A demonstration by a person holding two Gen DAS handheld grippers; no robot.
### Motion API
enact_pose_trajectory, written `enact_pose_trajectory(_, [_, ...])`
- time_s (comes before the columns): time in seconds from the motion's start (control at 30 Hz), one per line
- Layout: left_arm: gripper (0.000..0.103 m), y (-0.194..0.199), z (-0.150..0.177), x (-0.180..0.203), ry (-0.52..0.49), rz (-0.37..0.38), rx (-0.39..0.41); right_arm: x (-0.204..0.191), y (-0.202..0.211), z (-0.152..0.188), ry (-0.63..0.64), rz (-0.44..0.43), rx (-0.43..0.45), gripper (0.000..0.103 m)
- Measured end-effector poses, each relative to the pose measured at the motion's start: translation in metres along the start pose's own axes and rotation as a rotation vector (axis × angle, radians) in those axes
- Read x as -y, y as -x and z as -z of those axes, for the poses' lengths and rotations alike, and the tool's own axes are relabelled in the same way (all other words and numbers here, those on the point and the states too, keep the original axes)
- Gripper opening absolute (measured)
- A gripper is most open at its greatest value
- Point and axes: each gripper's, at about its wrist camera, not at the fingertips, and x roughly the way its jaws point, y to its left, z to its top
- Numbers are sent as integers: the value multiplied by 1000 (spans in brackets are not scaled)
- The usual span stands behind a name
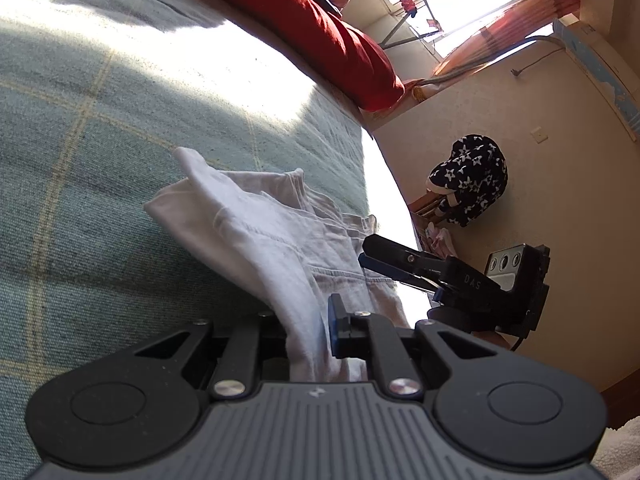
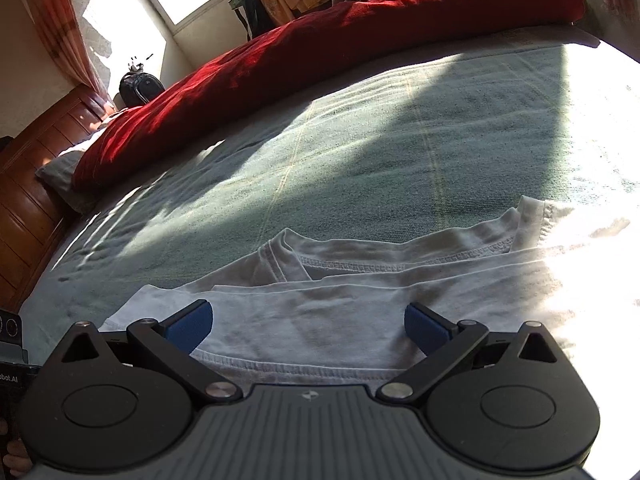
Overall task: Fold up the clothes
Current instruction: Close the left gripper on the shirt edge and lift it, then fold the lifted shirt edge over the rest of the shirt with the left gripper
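The left claw (image 1: 308,336) pinched a bunch of the white shirt (image 1: 256,224), which lay on the green bed (image 1: 80,128). The right claw (image 2: 308,326) was spread wide over the shirt's hem, gripping nothing.

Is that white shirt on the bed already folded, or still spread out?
Partly folded. The white shirt lies in overlapping layers on the green bedspread, and the left tool pinches one bunched end.

Shirt (image 2: 340,280) lies on bed (image 2: 360,152), near its edge; quilt (image 2: 320,32) behind, possibly against a pillow (image 2: 60,176).
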Motion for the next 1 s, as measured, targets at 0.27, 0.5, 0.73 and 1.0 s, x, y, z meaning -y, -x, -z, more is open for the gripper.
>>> enact_pose_trajectory(0.27, [11, 2, 0, 17, -24, -38, -3, -8, 43, 47, -10, 11, -19, 103])
enact_pose_trajectory(0.5, [11, 2, -3, 43, -82, -64, -5, -10, 97, 93, -3, 53, -8, 103])
enact_pose_trajectory(0.73, [11, -6, -7, 79, -141, -34, -5, 14, 127, 100, -37, 65, 49, 103])
enact_pose_trajectory(1.0, [11, -22, -15, 116, -184, -29, 17, 38, 143, 104, -83, 51, 82, 103])
